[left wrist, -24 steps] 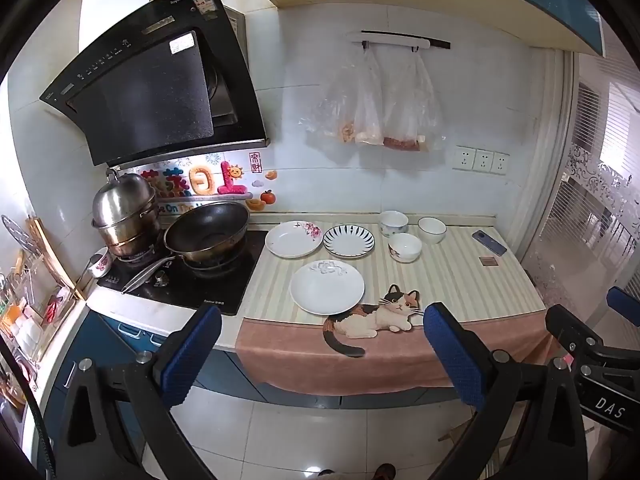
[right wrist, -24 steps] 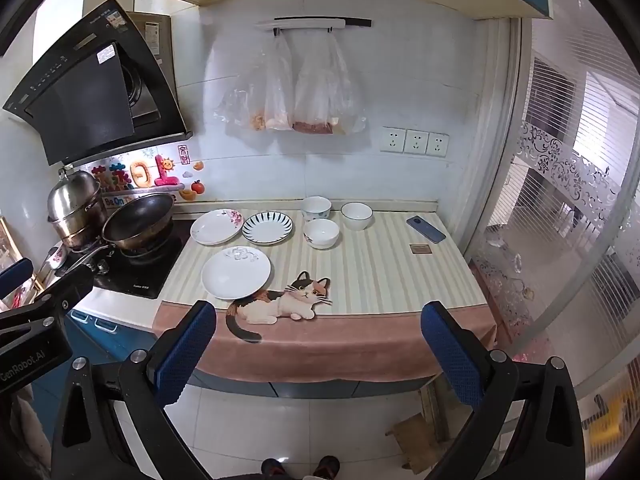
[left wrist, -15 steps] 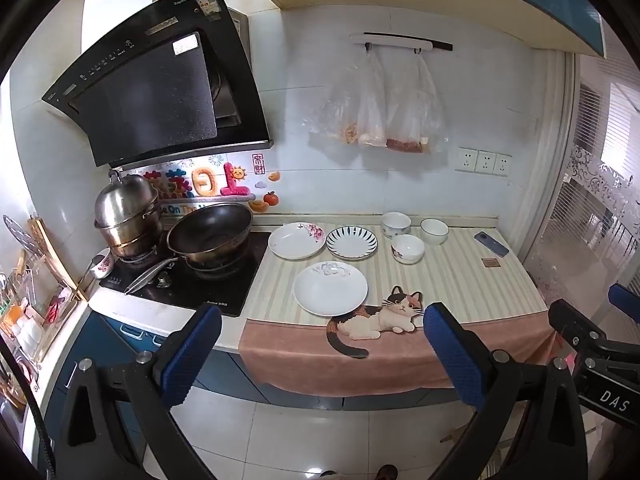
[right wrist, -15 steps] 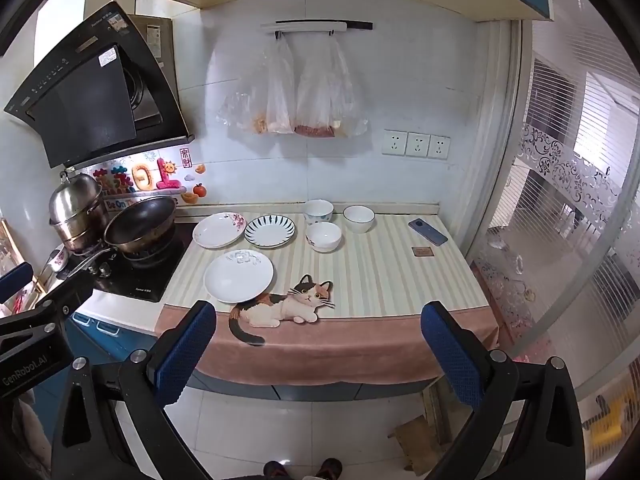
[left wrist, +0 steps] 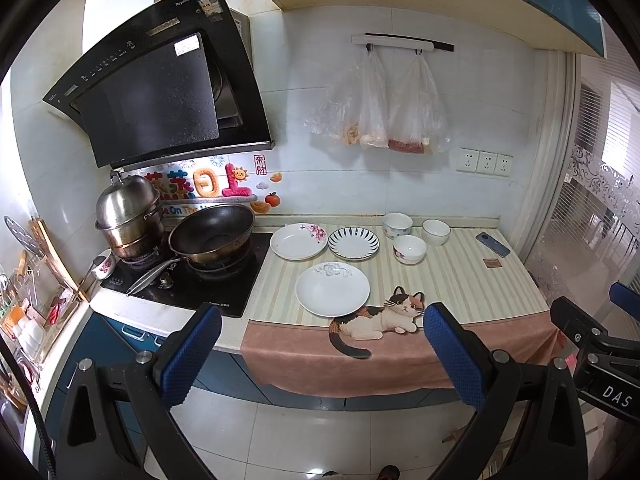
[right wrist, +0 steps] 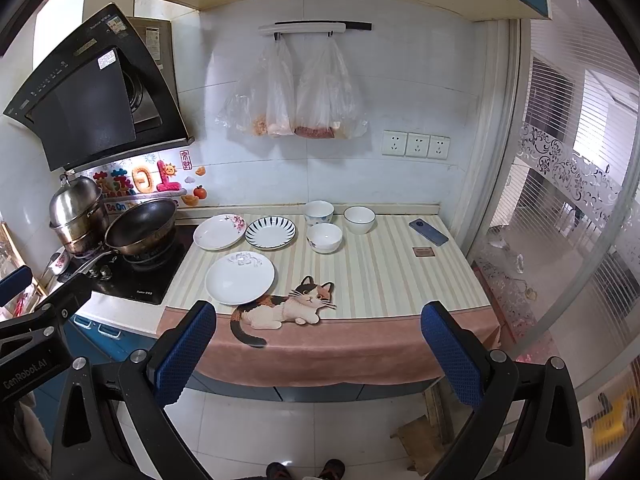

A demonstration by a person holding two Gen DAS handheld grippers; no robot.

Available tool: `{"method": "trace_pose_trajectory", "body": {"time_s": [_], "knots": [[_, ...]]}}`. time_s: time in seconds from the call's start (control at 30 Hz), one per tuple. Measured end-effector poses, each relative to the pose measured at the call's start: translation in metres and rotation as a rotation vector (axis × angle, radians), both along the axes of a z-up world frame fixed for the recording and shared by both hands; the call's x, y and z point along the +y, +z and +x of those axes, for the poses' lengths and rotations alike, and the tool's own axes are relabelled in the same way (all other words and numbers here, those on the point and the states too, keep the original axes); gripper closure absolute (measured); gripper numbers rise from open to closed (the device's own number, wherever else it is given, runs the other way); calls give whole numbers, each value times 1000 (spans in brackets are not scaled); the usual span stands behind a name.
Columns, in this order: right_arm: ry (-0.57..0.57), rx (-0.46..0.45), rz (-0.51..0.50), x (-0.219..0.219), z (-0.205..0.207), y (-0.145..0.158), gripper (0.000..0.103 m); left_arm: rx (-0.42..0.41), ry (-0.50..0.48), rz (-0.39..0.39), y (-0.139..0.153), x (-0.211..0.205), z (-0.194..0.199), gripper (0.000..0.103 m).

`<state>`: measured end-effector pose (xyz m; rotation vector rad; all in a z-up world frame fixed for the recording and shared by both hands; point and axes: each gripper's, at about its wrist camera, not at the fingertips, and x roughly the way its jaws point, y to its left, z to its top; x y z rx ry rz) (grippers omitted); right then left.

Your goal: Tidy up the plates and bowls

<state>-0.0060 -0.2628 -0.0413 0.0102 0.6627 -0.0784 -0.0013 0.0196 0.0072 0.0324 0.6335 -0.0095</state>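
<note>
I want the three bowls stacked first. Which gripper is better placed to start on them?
Probably the right gripper: in its view the bowls sit near the centre line. The left gripper faces the plates and stove side. Both are open, held back from the counter.

Striped counter mat [right wrist: 384,276], three plates [right wrist: 240,278], three bowls [right wrist: 324,237], phone [right wrist: 428,231], possibly a small card [right wrist: 423,251]

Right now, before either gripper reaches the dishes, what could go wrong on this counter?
The plain white plate lies near the counter's front edge, over the draped pink cloth with a cat print; snagging the cloth could drag it off. The three small white bowls sit clustered, so wide-open fingers could knock a neighbour. The dark phone lies beside them.
</note>
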Motion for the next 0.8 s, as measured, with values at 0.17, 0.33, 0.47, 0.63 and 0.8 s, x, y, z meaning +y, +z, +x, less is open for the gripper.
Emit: {"method": "trace_pose_trajectory", "body": {"time_s": [0.17,0.33,0.47,0.63,0.8], "knots": [[4,4,1,0,0,-2,0,-3,-2,0,-1,2,-1,0],[0,-3,2,-1,-2,-3,0,-7,-2,2,1,6,-2,0],[-1,-9,5,-3,-2,-2,0,-11,0,11,5,1,2,0],[1,-14,7,-5,-2,-2,0,-19,-1,15,4,-5,1,0],[0,-14,8,-5,0,-1,0,-19,-2,15,4,-5,1,0]]}}
